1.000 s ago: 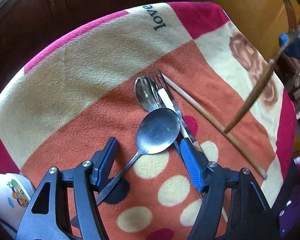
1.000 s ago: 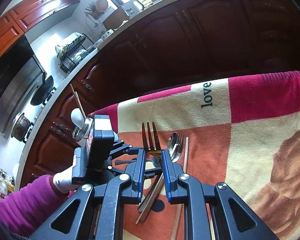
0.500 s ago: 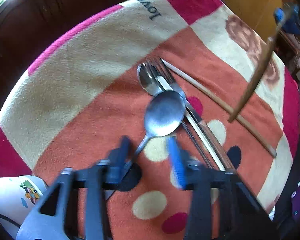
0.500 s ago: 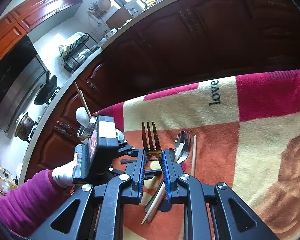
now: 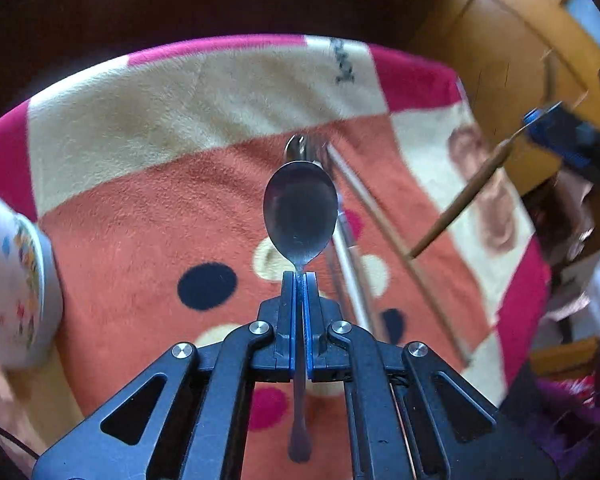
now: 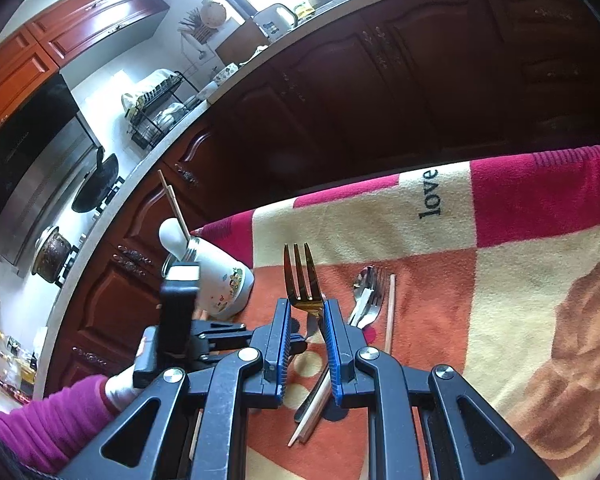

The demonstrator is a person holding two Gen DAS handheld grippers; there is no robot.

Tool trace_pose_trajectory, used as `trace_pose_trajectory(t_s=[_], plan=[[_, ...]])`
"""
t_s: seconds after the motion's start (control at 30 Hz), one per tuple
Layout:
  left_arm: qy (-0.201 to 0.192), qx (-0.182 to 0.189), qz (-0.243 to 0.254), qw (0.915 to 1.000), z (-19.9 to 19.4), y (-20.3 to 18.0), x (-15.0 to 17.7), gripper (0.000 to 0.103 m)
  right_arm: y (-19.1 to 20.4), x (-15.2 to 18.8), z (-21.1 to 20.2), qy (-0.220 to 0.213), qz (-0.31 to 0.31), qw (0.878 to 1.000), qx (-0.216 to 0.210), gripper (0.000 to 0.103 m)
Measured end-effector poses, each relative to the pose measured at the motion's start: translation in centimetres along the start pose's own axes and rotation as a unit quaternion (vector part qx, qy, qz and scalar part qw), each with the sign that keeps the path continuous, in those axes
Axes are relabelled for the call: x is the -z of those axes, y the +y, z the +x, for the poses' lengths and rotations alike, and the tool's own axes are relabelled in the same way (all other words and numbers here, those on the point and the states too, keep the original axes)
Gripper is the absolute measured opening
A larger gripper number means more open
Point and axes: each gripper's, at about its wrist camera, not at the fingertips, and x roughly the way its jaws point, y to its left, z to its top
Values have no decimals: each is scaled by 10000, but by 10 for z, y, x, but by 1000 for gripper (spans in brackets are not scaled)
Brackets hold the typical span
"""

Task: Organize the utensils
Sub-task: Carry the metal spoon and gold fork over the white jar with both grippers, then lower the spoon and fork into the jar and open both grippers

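My left gripper (image 5: pixel 299 276) is shut on the neck of a steel spoon (image 5: pixel 300 210) and holds it above the blanket, bowl pointing away. Under it lie another spoon (image 5: pixel 294 148), a fork and a wooden chopstick (image 5: pixel 384 224). My right gripper (image 6: pixel 306 307) is shut on a gold fork (image 6: pixel 300 276), tines pointing away, held above the table; it shows at the right of the left wrist view (image 5: pixel 564 140). A white patterned cup (image 6: pixel 220 280) with a chopstick and a white spoon in it stands at the left; it also shows in the left wrist view (image 5: pixel 16 288).
A checked fleece blanket (image 5: pixel 140 128) with dots and the word "love" covers the table. Steel utensils (image 6: pixel 366 300) and a chopstick (image 6: pixel 390 312) lie on it ahead of the right gripper. Dark wooden cabinets (image 6: pixel 380 80) stand beyond the table's far edge.
My left gripper has closed on the spoon's neck and lifted it off the blanket, swinging left so the cup comes into view. The right gripper keeps hold of the gold fork.
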Motion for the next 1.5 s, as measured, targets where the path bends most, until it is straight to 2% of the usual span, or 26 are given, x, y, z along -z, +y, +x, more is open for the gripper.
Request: trace_pose_trajectory(t_s=[0.23,0.47,0.6,0.73,0.9,1.13,1.27,1.5], plan=[[-644,252,-472,9965,-50,1,13,1,20,-1,-1,-8,-205,9998,-83,15],[-1312,200,-780,9881,-104,14,16,1,52,-11,6,-19,-538,9983,-203,15],[-1707,180,-908,9810,-139,22,13,1,79,-22,14,-26,-807,9963,-302,16],[-2119,-20,-1013,9720,-178,41,6,1,113,-37,25,-78,-1135,9926,-434,15],[-2667,-391,-1271,9546,-217,74,-5,1,156,-58,46,-175,-1443,9873,-639,15],[-3068,-956,-1689,9318,-220,123,-20,1,203,-82,85,-272,-1616,9819,-950,15],[-3241,-1098,-1862,9210,-215,150,-21,1,212,-91,113,-211,-1601,9818,-995,15],[-3289,-1430,-1826,9154,-191,164,-17,1,204,-87,169,283,-1507,9847,-825,16]])
